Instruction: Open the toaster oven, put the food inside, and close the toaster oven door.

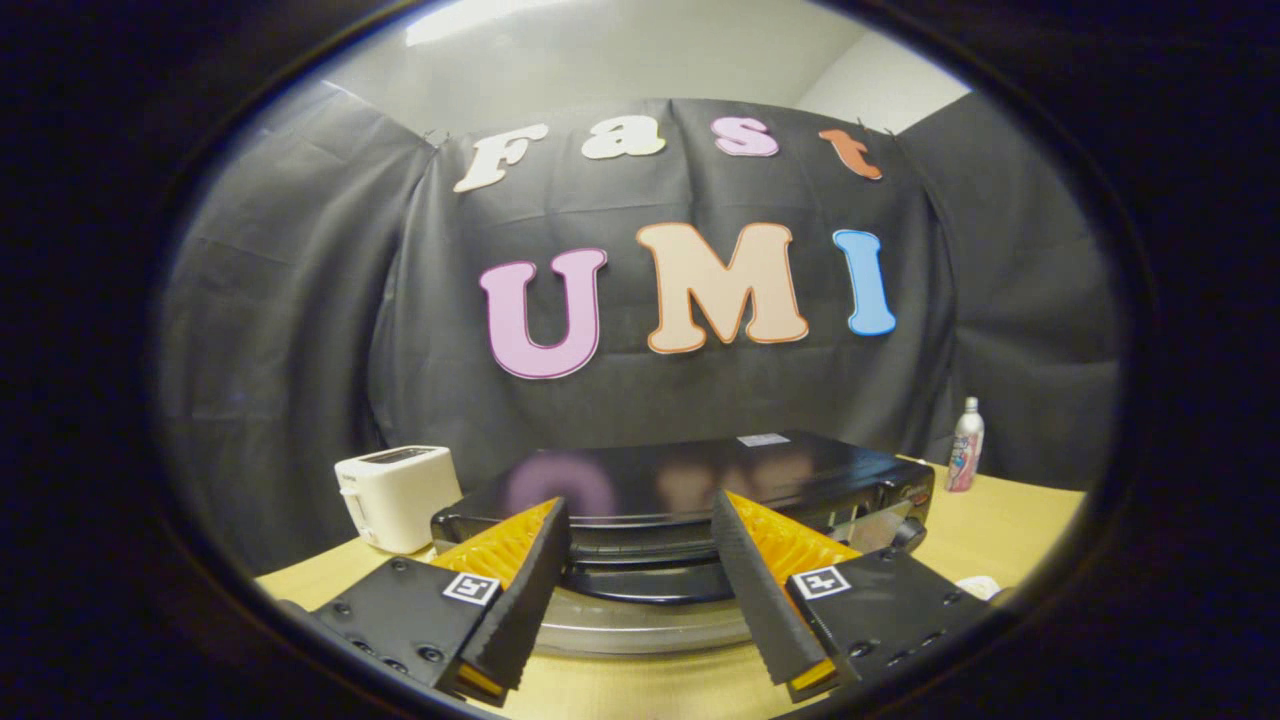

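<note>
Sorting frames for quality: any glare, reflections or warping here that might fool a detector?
Gripper view: fisheye bends the table edge and cloth wall; the glossy top of the toaster oven mirrors the wall's colours; its door handle shows a bright sheen between the open gripper fingers; toaster and bottle look sharp.

walls: black cloth [300, 330] hung in folds on three sides | above: pale wall [620, 50] and a bright strip of light [470, 18] (top of the room) | furniture: light wooden table [1000, 530] | on it: white toaster [397, 497] at one side, small bottle [966, 445] at the other, against the cloth
</note>
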Demonstrator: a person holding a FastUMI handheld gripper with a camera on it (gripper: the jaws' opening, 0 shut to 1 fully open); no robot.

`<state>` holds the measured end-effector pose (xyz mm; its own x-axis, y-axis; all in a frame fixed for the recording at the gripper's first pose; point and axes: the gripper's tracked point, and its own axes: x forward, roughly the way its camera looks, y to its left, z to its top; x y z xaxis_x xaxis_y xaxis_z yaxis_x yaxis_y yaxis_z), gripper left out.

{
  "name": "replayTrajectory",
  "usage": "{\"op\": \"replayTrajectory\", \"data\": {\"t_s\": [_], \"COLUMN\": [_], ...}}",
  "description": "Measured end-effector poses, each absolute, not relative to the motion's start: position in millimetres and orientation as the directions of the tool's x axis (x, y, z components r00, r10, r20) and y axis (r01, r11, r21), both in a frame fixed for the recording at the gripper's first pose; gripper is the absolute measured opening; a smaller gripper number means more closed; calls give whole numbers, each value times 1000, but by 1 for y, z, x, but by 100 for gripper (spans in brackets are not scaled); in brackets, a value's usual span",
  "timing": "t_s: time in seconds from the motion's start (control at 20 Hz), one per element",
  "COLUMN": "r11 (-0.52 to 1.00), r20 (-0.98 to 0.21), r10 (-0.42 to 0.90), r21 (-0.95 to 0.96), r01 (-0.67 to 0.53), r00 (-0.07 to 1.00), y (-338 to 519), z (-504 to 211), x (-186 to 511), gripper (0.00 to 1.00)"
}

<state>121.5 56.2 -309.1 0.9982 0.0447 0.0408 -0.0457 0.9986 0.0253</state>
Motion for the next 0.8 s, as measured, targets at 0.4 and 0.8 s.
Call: {"op": "replayTrajectory", "data": {"t_s": [0.4, 0.8], "r11": [998, 995], "r20": [2, -58], "r10": [-46, -100], "r21": [39, 20], "r01": [46, 102], "r00": [999, 993], "y": [46, 37], "z": [-329, -365], "x": [76, 33], "gripper": [91, 90]}}
